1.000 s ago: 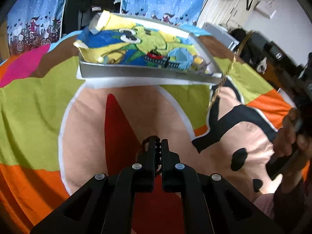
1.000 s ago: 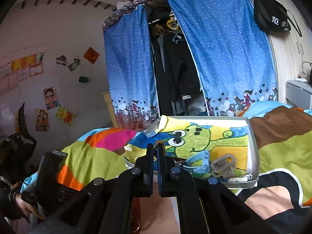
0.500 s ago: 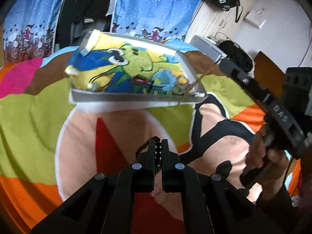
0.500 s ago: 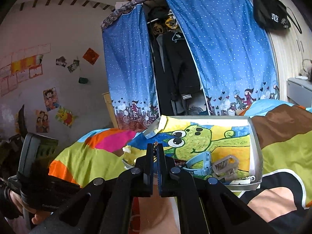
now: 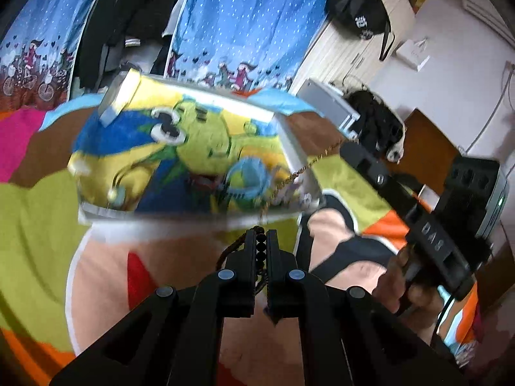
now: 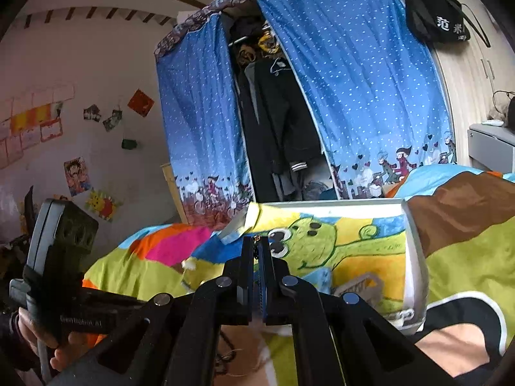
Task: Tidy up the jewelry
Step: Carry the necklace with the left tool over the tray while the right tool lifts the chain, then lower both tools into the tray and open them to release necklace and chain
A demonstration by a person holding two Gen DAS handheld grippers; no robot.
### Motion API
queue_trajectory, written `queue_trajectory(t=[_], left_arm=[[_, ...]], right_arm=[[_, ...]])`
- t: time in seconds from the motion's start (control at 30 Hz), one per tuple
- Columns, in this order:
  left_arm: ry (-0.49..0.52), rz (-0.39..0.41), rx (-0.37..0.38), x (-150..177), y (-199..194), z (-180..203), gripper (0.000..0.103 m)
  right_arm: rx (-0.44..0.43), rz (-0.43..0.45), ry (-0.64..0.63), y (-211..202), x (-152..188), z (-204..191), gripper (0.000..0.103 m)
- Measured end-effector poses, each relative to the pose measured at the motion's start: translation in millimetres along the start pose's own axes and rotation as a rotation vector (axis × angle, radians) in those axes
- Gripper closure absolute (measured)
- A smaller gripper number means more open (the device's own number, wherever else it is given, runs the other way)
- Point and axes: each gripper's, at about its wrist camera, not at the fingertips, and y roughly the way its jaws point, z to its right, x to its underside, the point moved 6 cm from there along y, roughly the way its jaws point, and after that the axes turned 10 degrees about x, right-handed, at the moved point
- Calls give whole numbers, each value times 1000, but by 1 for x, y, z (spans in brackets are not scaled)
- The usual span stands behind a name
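Bead bracelet (image 5: 260, 247) pinched in left tool (image 5: 260, 241), tray (image 5: 296, 151) ahead

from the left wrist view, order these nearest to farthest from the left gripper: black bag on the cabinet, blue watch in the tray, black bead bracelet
1. black bead bracelet, pinched between the left gripper fingers.
2. blue watch, ahead in the tray, toward its right end.
3. black bag, hanging far back on the cabinet, upper right.

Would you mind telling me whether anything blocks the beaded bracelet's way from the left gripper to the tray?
Nothing visible does: the left gripper holds the beaded bracelet just short of the tray, with only bare blanket between.
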Motion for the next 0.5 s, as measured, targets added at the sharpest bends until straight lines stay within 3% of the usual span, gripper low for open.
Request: queue_trajectory(t=[0.23,0.5], left_arm=[[33,34,22,-39,22,3,100],[-68,33,20,-64,63,-23,100]], right_arm=[[32,10,82,14,-10,38,100],[85,-50,198,41,6,84,100]])
